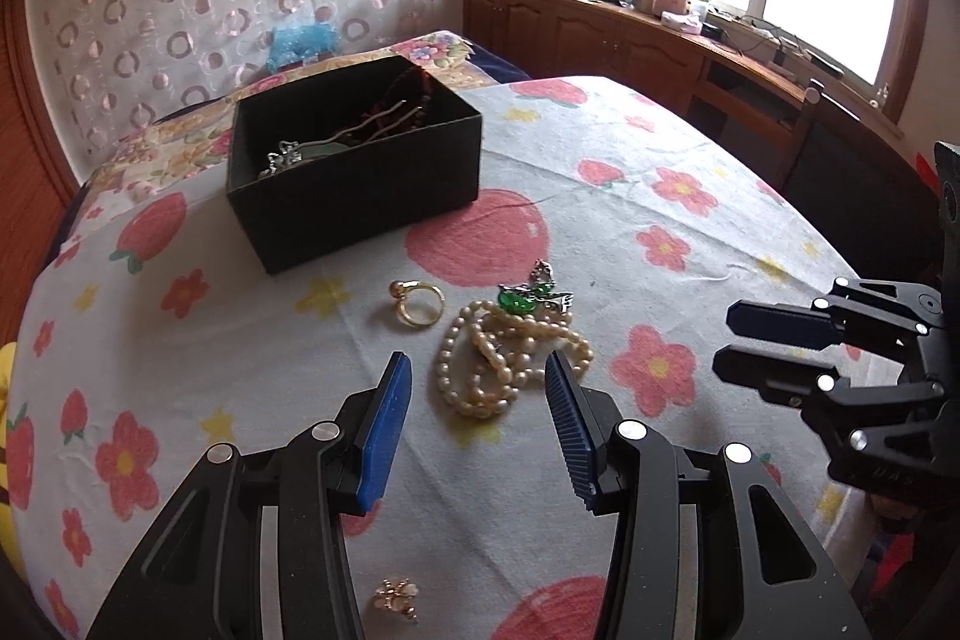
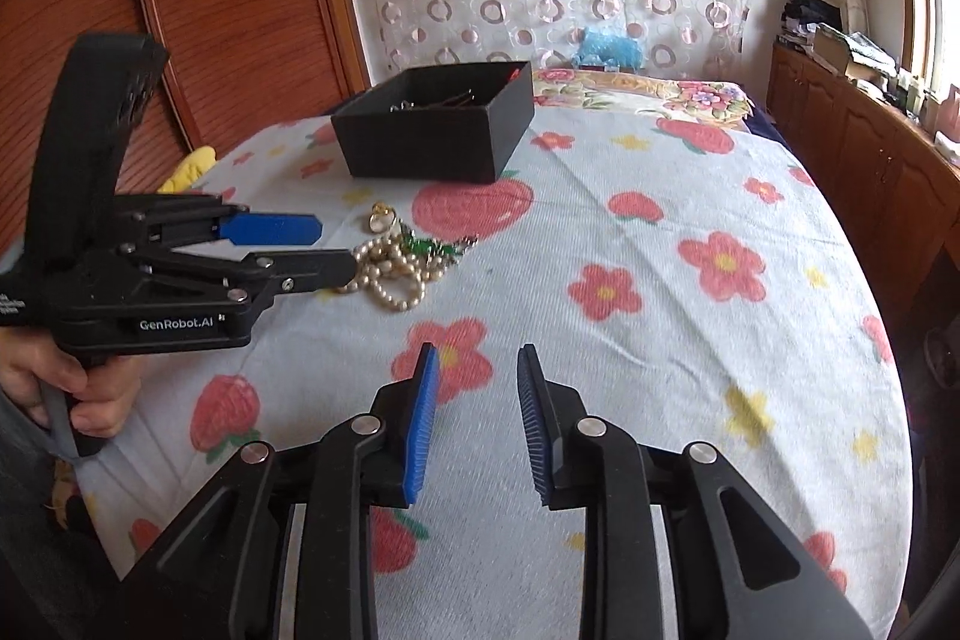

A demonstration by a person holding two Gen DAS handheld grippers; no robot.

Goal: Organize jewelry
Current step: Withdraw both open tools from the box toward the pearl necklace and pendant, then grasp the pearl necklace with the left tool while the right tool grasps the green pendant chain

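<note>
A pearl necklace lies bunched on the flowered cloth, with a green-stone brooch on its far side and a gold ring to its left. My left gripper is open, its blue pads either side of the pearls' near end, just above them. A small gold flower piece lies under it. The black box behind holds hairpins and other jewelry. My right gripper is open and empty, right of the pearls. The left gripper and box show in the right wrist view.
The table carries a white cloth with red flowers and strawberries. A wooden cabinet with clutter runs under the window at the right. A bed with flowered bedding lies behind the box. A yellow object sits at the table's left edge.
</note>
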